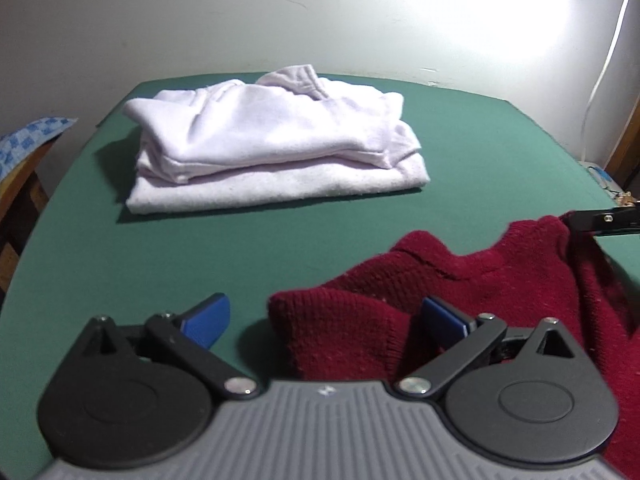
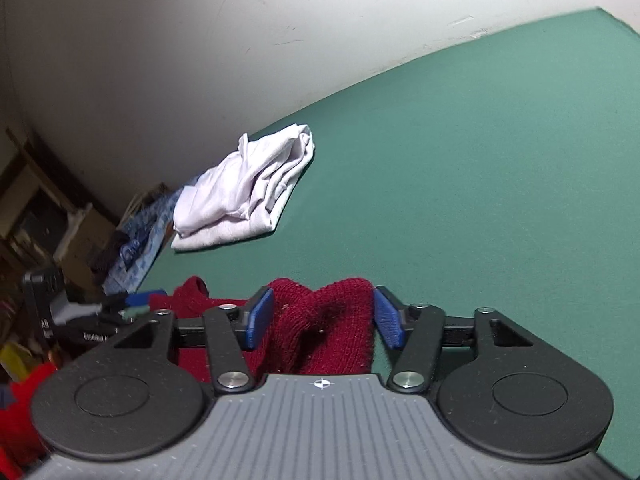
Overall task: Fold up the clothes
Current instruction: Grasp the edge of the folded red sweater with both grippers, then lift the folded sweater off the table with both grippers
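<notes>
Right tool (image 2: 324, 316) half open with a bunched fold of the red sweater (image 2: 328, 320) between its pads, left tool (image 1: 326, 320) wide open with the sweater edge against its right pad – garment spans both tools across the near desk (image 1: 280, 240), folded white clothes (image 1: 272, 144) beyond.
</notes>
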Demonstrator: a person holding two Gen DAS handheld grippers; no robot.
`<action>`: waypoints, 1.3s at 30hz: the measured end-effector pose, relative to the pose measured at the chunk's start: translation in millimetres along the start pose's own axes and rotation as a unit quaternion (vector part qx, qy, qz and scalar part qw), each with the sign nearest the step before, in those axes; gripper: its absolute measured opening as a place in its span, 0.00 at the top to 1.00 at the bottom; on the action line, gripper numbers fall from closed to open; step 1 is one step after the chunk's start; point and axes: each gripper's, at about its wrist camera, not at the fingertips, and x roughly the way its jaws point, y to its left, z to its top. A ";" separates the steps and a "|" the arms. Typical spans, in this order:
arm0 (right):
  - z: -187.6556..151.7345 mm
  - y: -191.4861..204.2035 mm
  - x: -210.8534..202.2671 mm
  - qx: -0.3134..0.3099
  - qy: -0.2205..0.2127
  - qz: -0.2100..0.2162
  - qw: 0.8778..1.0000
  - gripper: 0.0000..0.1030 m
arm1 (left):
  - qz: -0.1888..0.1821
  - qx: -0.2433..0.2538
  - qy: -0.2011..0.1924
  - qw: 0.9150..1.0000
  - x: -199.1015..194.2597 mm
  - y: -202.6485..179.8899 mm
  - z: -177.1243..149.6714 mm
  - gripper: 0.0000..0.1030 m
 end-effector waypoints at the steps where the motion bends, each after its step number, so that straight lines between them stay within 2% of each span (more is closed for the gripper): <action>1: -0.5 -2.2 1.1 0.007 0.007 0.010 1.000 0.61 | -0.010 -0.002 0.000 1.000 -1.3 -1.2 -0.8 0.03; 6: -2.3 -8.9 3.7 0.018 0.009 0.027 0.999 0.75 | -0.016 -0.003 -0.012 1.000 -6.3 -6.1 -6.7 0.13; 9: -2.3 -7.0 5.3 0.006 0.009 0.026 1.000 0.76 | -0.027 -0.026 -0.017 0.999 -7.6 1.0 -4.6 0.16; 11: -2.4 -10.3 5.4 0.004 0.009 0.033 0.999 0.76 | -0.026 -0.035 -0.019 0.999 -8.8 3.4 -3.6 0.28; 12: -2.4 -11.9 5.5 0.003 0.009 0.037 0.999 0.77 | -0.020 -0.034 -0.019 0.999 -9.4 2.8 -3.7 0.30; 15: -1.6 -15.9 6.6 0.003 0.011 0.046 0.999 0.77 | -0.012 -0.039 -0.010 0.999 -11.8 2.4 -2.0 0.42; 17: 0.1 -11.8 8.0 0.001 0.022 0.044 0.999 0.76 | -0.010 -0.053 -0.001 0.999 -13.0 5.2 -0.2 0.60; 20: 1.9 -2.1 11.3 -0.020 0.040 0.035 0.998 0.76 | -0.004 -0.063 0.011 0.998 -13.8 8.8 1.7 0.73; 24: 4.2 2.7 14.1 -0.040 0.050 0.027 0.998 0.77 | 0.021 -0.039 0.018 0.999 -11.7 -0.1 4.2 0.73; 27: 4.9 2.9 13.6 -0.023 0.052 0.018 0.998 0.78 | 0.051 -0.010 0.022 0.998 -10.0 -12.2 6.2 0.73; 31: 4.2 11.1 13.4 -0.022 0.052 -0.006 0.998 0.77 | 0.092 0.015 0.023 0.995 -6.4 -25.7 8.4 0.65; 33: 4.9 17.3 14.1 -0.032 0.056 -0.021 0.998 0.77 | 0.101 0.022 0.024 0.994 -5.9 -28.9 8.9 0.65; 34: 5.5 20.4 14.6 -0.036 0.059 -0.029 0.997 0.77 | 0.102 0.023 0.031 0.994 -6.0 -29.8 11.1 0.71; 35: 6.8 23.7 14.9 -0.043 0.064 -0.036 0.996 0.78 | 0.097 0.022 0.036 0.994 -6.6 -31.1 13.5 0.81; 37: 9.4 24.8 14.2 -0.032 0.070 -0.040 0.996 0.80 | 0.090 0.020 0.043 0.995 -8.4 -33.8 18.1 0.87; 39: 11.9 25.6 11.8 -0.018 0.071 -0.041 0.996 0.81 | 0.091 0.018 0.033 0.995 -15.0 -37.8 21.0 0.88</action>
